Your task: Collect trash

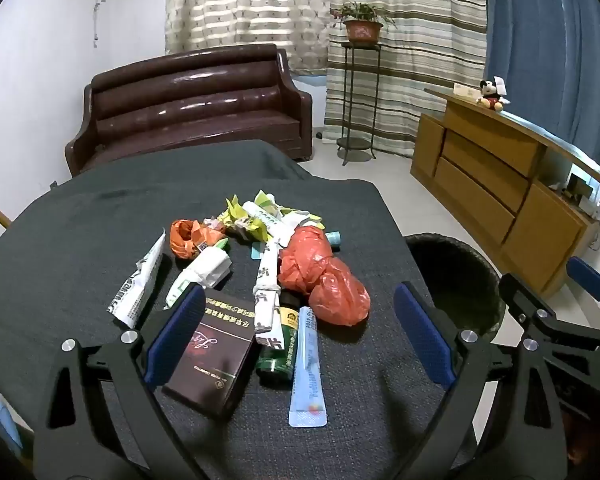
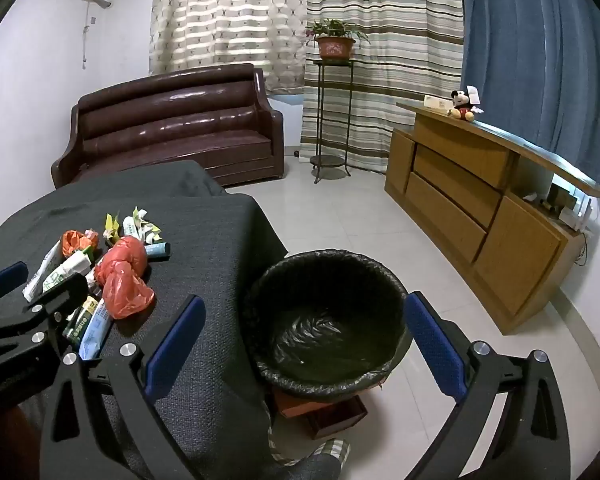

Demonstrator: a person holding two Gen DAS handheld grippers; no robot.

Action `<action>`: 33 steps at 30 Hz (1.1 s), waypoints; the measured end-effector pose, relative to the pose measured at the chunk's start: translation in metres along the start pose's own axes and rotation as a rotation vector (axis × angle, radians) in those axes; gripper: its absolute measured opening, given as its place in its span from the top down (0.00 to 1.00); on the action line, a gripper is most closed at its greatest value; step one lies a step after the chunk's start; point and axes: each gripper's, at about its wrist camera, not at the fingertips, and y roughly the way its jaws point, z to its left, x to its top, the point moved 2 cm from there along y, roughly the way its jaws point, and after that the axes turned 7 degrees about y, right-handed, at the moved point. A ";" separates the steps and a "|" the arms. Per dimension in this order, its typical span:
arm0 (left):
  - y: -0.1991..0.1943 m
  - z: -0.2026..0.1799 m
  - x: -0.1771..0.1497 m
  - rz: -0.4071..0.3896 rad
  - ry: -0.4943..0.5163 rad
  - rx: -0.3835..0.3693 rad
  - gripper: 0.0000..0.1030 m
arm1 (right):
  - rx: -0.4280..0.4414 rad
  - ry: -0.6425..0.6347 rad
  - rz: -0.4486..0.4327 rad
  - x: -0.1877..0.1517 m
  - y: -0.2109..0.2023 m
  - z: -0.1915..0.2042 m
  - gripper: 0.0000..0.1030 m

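Trash (image 1: 260, 264) is piled in the middle of a table (image 1: 80, 240) under a dark cloth, and a fair bit of it is tough to read. The crumpled wrappers at the far end overlap, so I can't tell where one stops and the next starts. A green bottle (image 1: 280, 344) is mostly buried under a rolled white wrapper and a blue sachet (image 1: 308, 376), with only its lower body showing. In the right wrist view the left gripper's frame blocks the near end of the pile, and the dark box (image 1: 212, 360) doesn't show there at all.

Left gripper (image 1: 296, 340) has its jaws spread wide with nothing pinched. The box sits just inside its left pad, maybe touching it, I honestly can't say. The bottle and sachet lie between the pads, and a red bag (image 1: 324, 280) sits just past the tips.

Right gripper (image 2: 304, 344) is wide open too, holding nothing. It frames a bin (image 2: 324, 320) with a black liner that stands on the floor right beside the table edge. The bin's base is hidden behind its rim. The pile is well off to that gripper's left.
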 end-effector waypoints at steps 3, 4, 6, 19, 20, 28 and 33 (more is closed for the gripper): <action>0.000 -0.001 0.000 0.004 0.002 0.002 0.10 | 0.001 0.001 0.003 0.000 0.000 0.000 0.06; 0.000 -0.001 0.000 0.005 0.003 0.003 0.10 | 0.001 0.001 0.002 0.000 0.000 0.000 0.06; 0.000 -0.002 0.000 0.006 0.004 0.006 0.10 | 0.000 0.000 0.002 0.000 0.000 0.000 0.06; -0.006 0.013 -0.002 0.000 -0.004 0.003 0.10 | 0.001 -0.001 -0.005 0.003 -0.003 0.000 0.06; -0.006 0.015 -0.002 0.001 -0.004 0.002 0.10 | 0.001 -0.001 -0.005 0.003 -0.003 0.000 0.06; -0.007 0.012 -0.003 -0.002 -0.002 0.005 0.10 | 0.000 0.000 -0.008 0.002 -0.003 0.001 0.06; -0.009 0.014 -0.004 -0.001 -0.001 0.005 0.10 | 0.001 -0.001 -0.009 0.002 -0.003 0.001 0.06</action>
